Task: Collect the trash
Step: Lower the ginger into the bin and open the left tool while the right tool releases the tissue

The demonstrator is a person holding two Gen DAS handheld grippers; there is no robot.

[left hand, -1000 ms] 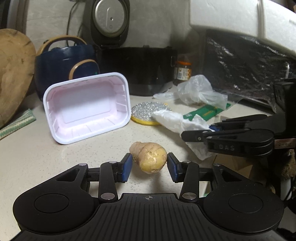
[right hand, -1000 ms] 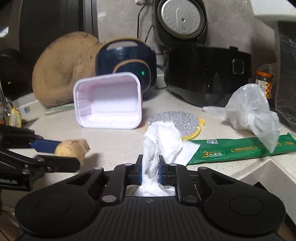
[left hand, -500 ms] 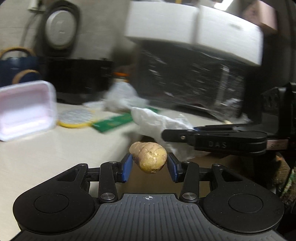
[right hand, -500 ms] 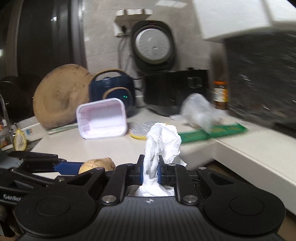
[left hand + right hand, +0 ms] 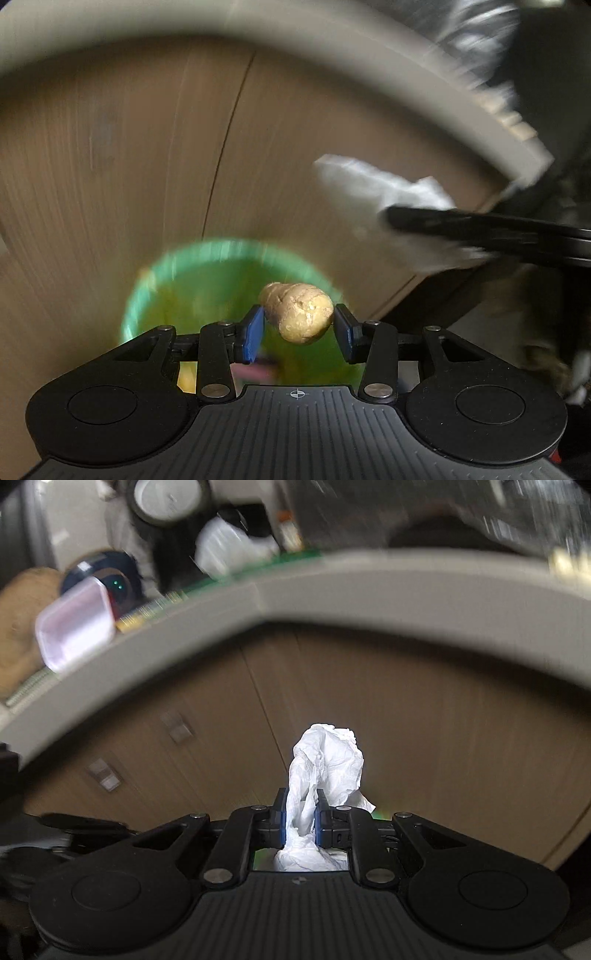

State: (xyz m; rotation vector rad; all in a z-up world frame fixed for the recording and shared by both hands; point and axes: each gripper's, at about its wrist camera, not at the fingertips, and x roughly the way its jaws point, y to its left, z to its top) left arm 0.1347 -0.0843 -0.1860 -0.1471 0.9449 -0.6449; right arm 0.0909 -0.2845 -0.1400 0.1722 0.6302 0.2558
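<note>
- Trash sits in both of our grippers: a knob of ginger [image 5: 297,312] in the left gripper [image 5: 298,328] and a crumpled white tissue [image 5: 325,764] in the right gripper [image 5: 300,821].
- We see the left fingers [image 5: 253,332] closed on the ginger from either side, their blue pads touching it.
- We see the right fingers [image 5: 282,818] pinched tight on the tissue, which bunches up above them and spills out below.
- Just beyond the ginger, low in the left view, lies a green-rimmed bin [image 5: 207,280]; the blur is heavy, so we can only say it looks lined in green with something yellow and pink inside.
- Wooden cabinet doors [image 5: 424,716] fill the far middle of both views, under the pale edge of the tabletop [image 5: 369,587].
- On the tabletop at far left of the right view we make out a pink tray [image 5: 75,626] and, further back, a white plastic bag [image 5: 229,548].
- In the left view the right gripper reaches in from the right with the tissue.
</note>
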